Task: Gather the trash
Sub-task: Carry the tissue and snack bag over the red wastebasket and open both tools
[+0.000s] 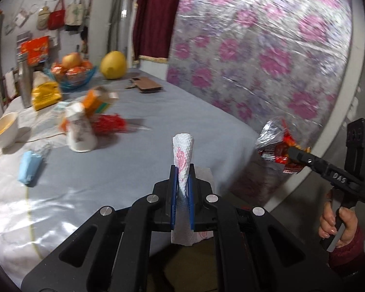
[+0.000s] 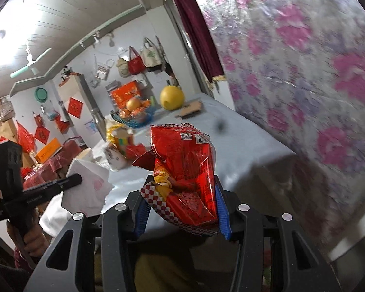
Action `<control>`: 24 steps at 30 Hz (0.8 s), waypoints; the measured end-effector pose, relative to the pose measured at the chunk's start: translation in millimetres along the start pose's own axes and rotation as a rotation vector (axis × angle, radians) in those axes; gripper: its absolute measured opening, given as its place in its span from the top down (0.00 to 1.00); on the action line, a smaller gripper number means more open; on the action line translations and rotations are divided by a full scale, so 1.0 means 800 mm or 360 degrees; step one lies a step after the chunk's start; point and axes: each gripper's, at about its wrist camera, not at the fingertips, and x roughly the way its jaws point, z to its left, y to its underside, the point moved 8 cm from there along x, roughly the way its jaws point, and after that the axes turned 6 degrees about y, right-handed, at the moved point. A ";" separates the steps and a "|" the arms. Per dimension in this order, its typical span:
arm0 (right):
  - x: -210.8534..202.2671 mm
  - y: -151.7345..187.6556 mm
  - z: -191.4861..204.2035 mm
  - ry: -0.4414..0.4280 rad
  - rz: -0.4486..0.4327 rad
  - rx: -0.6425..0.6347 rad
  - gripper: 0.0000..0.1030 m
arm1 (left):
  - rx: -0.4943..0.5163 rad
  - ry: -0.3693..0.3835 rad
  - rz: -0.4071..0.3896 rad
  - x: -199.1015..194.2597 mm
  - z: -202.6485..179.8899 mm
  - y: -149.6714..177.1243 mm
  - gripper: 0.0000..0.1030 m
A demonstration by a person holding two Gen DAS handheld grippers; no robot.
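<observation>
Left gripper (image 1: pixel 181 189) was clamped on a white paper napkin (image 1: pixel 183 155), embossed, pink print, pinched into an upright cone between the blue pads (image 1: pixel 174 194), held over the near edge of the table (image 1: pixel 158 112). Right gripper (image 2: pixel 182 209) was closed on a crinkly red foil snack wrapper (image 2: pixel 185 168), checkered trim, silver inside, raised off the table at the right. Grey-blue cloth covered the table. Far left lay more litter: tipped white paper cup (image 1: pixel 79 131), red shredded plastic (image 1: pixel 109 123), orange carton (image 1: pixel 97 99), yellow bag (image 1: pixel 45 92), blue packet (image 1: pixel 30 168). Round yellow pomelo (image 1: pixel 113 64) sat far back, beside a fruit bowl (image 1: pixel 71 74).
</observation>
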 end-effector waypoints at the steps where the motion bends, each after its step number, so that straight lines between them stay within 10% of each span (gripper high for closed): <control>1: -0.003 0.006 -0.010 0.0027 0.0013 -0.0001 0.55 | 0.0013 0.0017 0.0008 0.004 -0.009 0.000 0.91; 12: 0.029 0.121 -0.136 0.0301 0.0354 0.0129 0.55 | 0.0156 0.0199 0.0188 0.069 -0.098 0.019 0.91; 19: 0.107 0.264 -0.214 0.0367 0.0831 0.0384 0.42 | 0.0217 0.0278 0.0324 0.112 -0.139 0.046 0.91; 24: 0.090 0.250 -0.239 0.0376 0.0733 0.0493 0.39 | 0.0271 0.0331 0.0415 0.139 -0.166 0.066 0.91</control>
